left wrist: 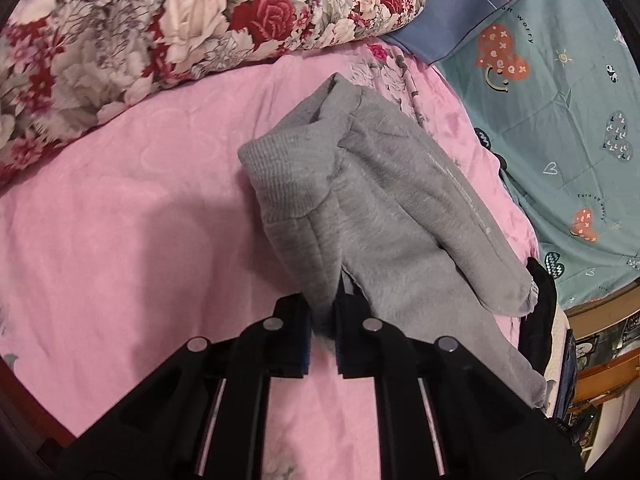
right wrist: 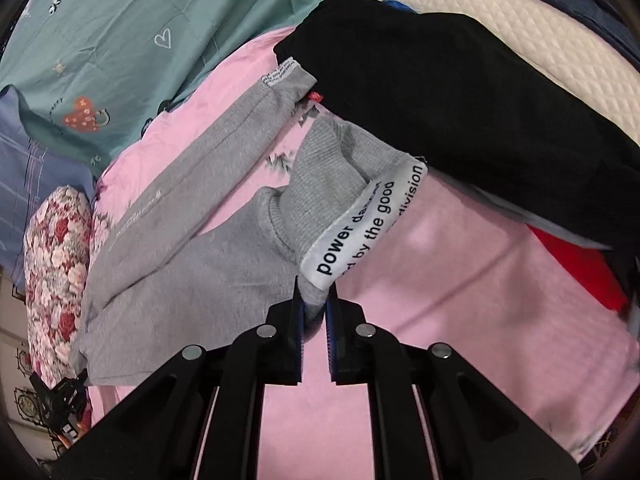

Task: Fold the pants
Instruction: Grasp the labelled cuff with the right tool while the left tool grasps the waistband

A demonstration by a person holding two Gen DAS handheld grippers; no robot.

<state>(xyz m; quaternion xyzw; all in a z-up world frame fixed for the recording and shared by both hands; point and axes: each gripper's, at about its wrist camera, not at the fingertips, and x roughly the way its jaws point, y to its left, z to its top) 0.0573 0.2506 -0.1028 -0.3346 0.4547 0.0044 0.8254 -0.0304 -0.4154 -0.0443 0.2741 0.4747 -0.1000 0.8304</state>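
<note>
Grey sweatpants [left wrist: 380,200] hang and drape over the pink sheet [left wrist: 132,220], with a ribbed cuff turned toward the upper left in the left wrist view. My left gripper [left wrist: 323,320] is shut on a fold of the grey cloth at its near edge. In the right wrist view the same pants [right wrist: 208,264] lie crumpled with one leg stretching up to a cuff with a small label. My right gripper [right wrist: 316,312] is shut on the grey cloth just below a white label [right wrist: 360,224] printed "power". The left gripper also shows in the right wrist view [right wrist: 60,396] at the pants' far corner.
A rolled floral quilt [left wrist: 160,28] lies along the back of the bed. A teal printed quilt [left wrist: 560,128] and a blue pillow [left wrist: 480,4] lie to the right. A black garment [right wrist: 460,92] and a cream quilted pad [right wrist: 520,28] lie beside the pants; red cloth [right wrist: 580,268] lies below them.
</note>
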